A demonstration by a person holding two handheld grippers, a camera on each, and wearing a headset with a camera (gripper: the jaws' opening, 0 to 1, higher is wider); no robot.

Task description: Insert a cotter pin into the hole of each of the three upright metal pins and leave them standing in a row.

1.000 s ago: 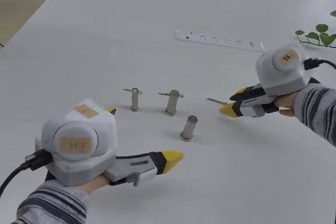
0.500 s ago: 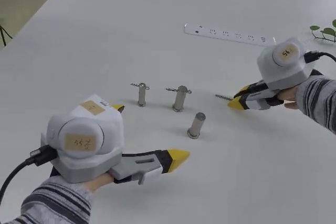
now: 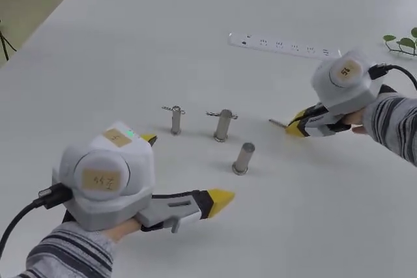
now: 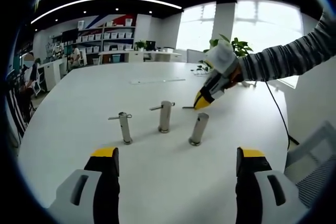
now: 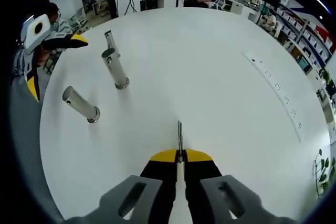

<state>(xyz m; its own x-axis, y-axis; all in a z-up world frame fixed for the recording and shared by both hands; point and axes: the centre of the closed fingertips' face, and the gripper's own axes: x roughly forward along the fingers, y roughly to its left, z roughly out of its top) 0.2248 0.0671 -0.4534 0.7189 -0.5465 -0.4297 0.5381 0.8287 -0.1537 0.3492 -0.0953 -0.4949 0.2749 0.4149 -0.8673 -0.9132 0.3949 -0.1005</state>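
Barely anything has moved this past second. Our right tool (image 3: 294,128) stays clamped tight on the last cotter pin (image 3: 279,122), aimed toward the bare third pin (image 3: 243,159) but still apart from it, so we judge that insertion hasn't begun. The end pin (image 3: 176,120) and middle pin (image 3: 223,125) already carry theirs, all three upright on the counter (image 3: 130,43). Our left tool (image 4: 178,153) gapes wide, holding nothing, near the bare pin.
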